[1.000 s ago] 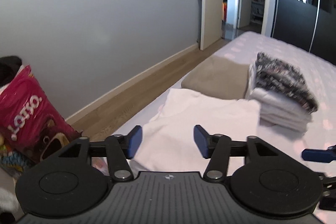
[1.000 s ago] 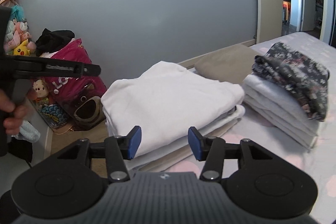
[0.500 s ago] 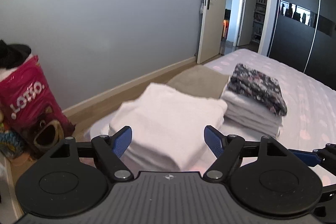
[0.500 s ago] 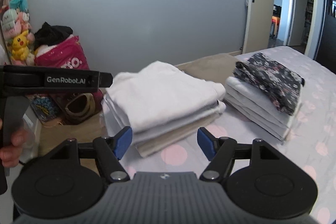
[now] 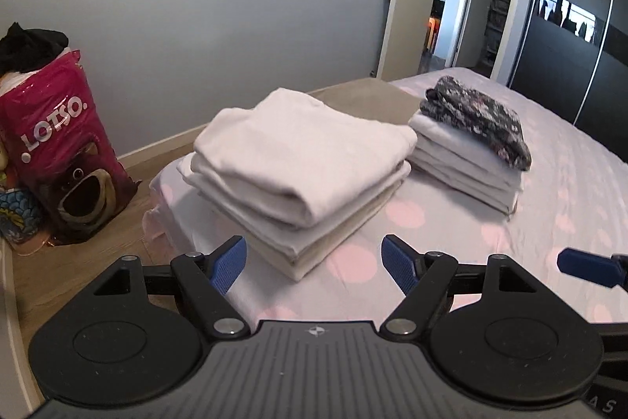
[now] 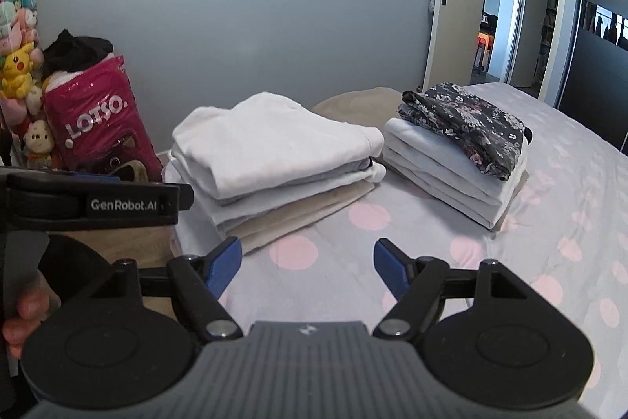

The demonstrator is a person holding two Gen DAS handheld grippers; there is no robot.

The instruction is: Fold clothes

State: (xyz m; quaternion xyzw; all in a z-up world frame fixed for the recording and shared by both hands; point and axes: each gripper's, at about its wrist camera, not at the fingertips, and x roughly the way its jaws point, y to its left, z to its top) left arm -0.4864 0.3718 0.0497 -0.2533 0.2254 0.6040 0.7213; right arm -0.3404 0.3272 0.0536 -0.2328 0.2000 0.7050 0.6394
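Bed (image 5: 549, 183): folded stack (image 5: 298, 160) beyond left gripper (image 5: 314, 262)

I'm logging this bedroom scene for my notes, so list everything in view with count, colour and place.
near pile of folded clothes: one, white over beige, bed corner by the floor
far pile: one, white, on the bed right of it
floral garment: one, dark, atop the far pile
bed sheet: one, lilac with pink dots
LOTSO bag: one, pink, on the floor by the wall
plush toys: several, mixed colours, left of the bag
door: one, cream, open
left gripper: black, blue pads, open
right gripper: same, open
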